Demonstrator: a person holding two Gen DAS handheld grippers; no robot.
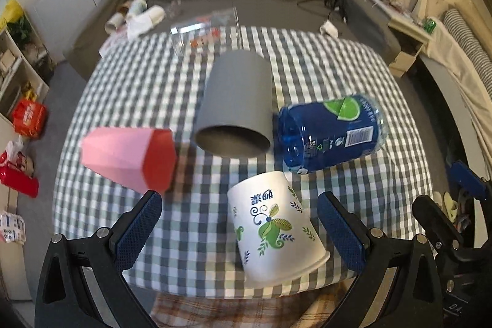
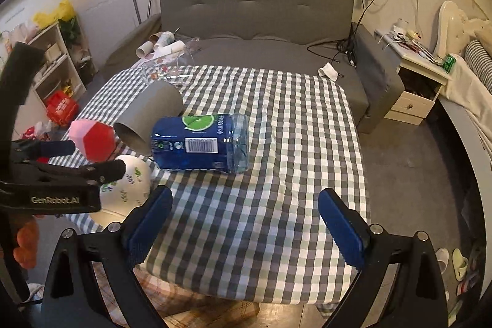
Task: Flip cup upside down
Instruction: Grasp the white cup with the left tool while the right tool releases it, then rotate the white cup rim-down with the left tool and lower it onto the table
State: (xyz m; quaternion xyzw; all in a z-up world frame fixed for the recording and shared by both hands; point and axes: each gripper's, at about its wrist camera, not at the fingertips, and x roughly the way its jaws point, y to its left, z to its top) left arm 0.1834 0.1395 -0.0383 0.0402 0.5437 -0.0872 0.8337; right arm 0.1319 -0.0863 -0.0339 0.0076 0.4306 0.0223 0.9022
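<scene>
Several cups lie on their sides on the checked tablecloth (image 1: 338,66). A white paper cup with green leaf print (image 1: 273,232) lies nearest, between the open fingers of my left gripper (image 1: 240,214), which hovers over it without touching. A pink and red cup (image 1: 129,159) lies to the left, a grey cup (image 1: 236,103) behind, a blue plastic cup (image 1: 332,134) to the right, and a clear glass (image 1: 206,29) at the far edge. My right gripper (image 2: 246,211) is open and empty over bare cloth, right of the blue cup (image 2: 200,143) and the white cup (image 2: 129,186).
A grey sofa (image 2: 261,8) stands behind the table with paper cups and cables on it. Shelves and red bags (image 1: 27,116) are on the left. A bedside cabinet (image 2: 415,88) and a bed are on the right. The left gripper's body (image 2: 61,174) fills the right view's left side.
</scene>
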